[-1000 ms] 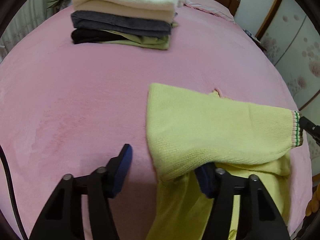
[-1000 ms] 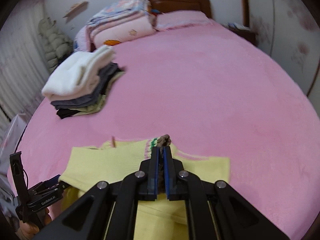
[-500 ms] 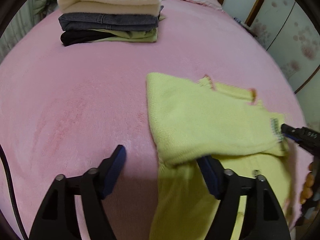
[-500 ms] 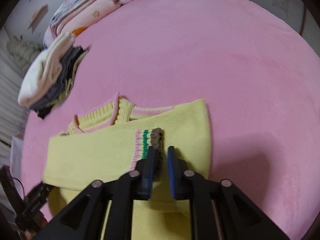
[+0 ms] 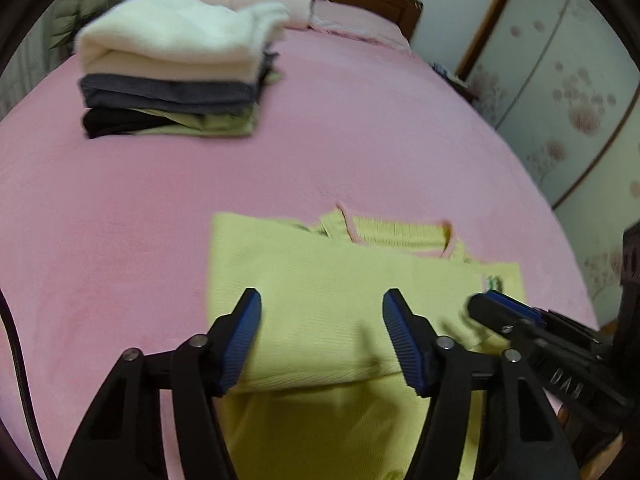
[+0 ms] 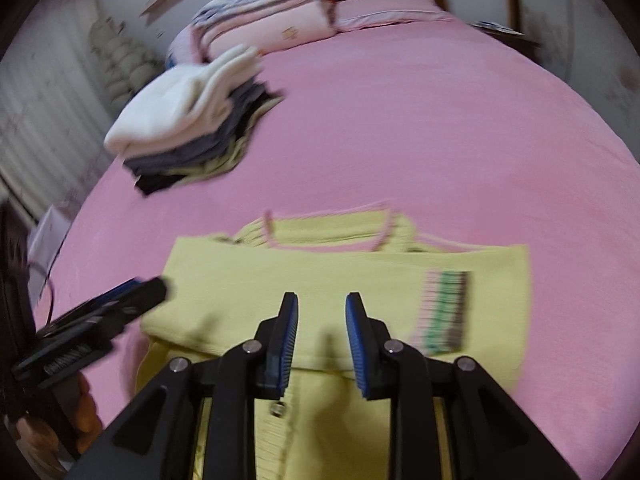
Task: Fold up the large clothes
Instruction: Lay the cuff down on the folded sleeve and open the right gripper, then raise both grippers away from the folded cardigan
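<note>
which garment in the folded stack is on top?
The cream-white one tops the folded stack. Below it lie the grey one, then black and pale green at the bottom.

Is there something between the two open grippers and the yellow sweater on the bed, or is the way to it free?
Nothing visible stands in the way. The left gripper and the right gripper are both open, right above the yellow sweater. Its folded sleeve lies flat across the body. The stack of folded clothes sits far back on the pink bed.
</note>
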A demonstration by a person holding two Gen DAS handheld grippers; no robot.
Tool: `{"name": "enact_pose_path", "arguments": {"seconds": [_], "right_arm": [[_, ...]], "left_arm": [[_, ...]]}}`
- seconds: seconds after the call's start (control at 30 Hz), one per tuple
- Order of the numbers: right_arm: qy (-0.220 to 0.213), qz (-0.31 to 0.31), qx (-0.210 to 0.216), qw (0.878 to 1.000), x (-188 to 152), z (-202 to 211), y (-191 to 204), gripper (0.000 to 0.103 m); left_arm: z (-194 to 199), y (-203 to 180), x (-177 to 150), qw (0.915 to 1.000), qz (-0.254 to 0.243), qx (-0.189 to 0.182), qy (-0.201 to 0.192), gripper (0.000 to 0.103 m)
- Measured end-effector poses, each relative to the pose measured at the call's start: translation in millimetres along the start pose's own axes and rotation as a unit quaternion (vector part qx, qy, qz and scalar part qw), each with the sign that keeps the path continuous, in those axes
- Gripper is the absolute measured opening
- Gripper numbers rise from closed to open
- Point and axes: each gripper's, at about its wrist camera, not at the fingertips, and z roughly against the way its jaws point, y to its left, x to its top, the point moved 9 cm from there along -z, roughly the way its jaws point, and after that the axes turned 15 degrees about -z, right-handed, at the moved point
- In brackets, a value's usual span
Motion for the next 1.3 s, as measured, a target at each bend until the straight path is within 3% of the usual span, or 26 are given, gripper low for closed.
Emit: {"name": "enact_pose_path", "arguments": {"seconds": [0.13, 0.2, 0.37, 0.5, 0.6, 0.7, 0.8, 1.13, 1.3], "right_arm": [[0.022, 0.019, -0.034, 0.999, -12.7, -26.7, -5.6, 0.025], [0.025, 0.016, -0.070, 0.997, -15.1, -33.3, -29.3, 0.022], [0.009, -0.021, -0.086, 0.996, -4.7, -17.7, -74.1, 0.021], [0.016, -0.040, -0.071, 0.997, -3.4, -11.2, -81.0, 0.022], [0.014, -0.046, -0.066, 0.997, -3.7, -5.0, -73.4, 0.024], [0.012, -0.052, -0.052, 0.997, -4.0, 6.0, -66.3, 0.024], [0.008, -0.054, -0.045, 0.998, -4.3, 18.3, -58.7, 0.024], [-0.022, -0.060, -0.015, 0.998, -2.7, 78.5, -38.9, 0.025], [-0.048, -0.053, -0.003, 0.997, -5.3, 118.2, -28.4, 0.034]], "left_arm": [[-25.4, 2.5, -17.7, 0.9989, -0.021, 0.022, 0.036, 0.053], [-25.4, 2.6, -19.9, 0.9989, -0.031, 0.020, 0.029, 0.052], [-22.1, 2.1, -21.3, 0.9988, -0.041, 0.016, 0.024, 0.052], [-19.8, -2.0, -19.5, 0.9988, -0.033, 0.018, 0.032, 0.053], [-12.2, -3.7, -14.8, 0.9990, -0.021, 0.009, 0.038, 0.065], [3.5, -7.1, -10.4, 0.9994, -0.015, 0.005, 0.031, 0.068], [20.9, -8.2, -4.6, 0.9995, -0.013, 0.013, 0.024, 0.077], [95.6, -24.7, 9.2, 0.9997, -0.014, 0.021, -0.008, 0.082], [141.2, -34.1, 6.3, 0.9985, -0.026, 0.038, -0.030, 0.085]]}}
